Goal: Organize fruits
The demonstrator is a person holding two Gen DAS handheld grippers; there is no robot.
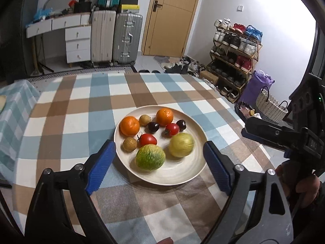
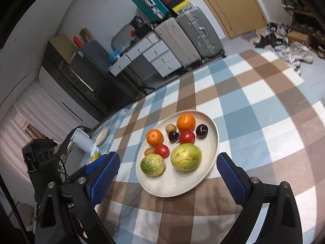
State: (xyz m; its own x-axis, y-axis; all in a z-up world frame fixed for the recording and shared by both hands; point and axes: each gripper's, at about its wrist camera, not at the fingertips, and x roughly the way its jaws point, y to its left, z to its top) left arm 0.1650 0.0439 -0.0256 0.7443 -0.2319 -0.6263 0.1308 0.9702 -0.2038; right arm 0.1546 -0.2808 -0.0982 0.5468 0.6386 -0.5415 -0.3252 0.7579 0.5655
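Observation:
A cream plate sits on the checked tablecloth and holds all the fruit. On it are two oranges, two red tomatoes, two dark plums, two small brown fruits, a green-streaked round fruit and a yellowish one. My left gripper hangs open above the plate's near edge, nothing between its blue pads. My right gripper is open too, over the near side of the same plate, holding nothing. It also shows at the right edge of the left wrist view.
The tablecloth covers a wide table. A second small plate and a green fruit lie on a teal cloth to the left. Suitcases, drawers, a door and a shoe rack stand beyond the table.

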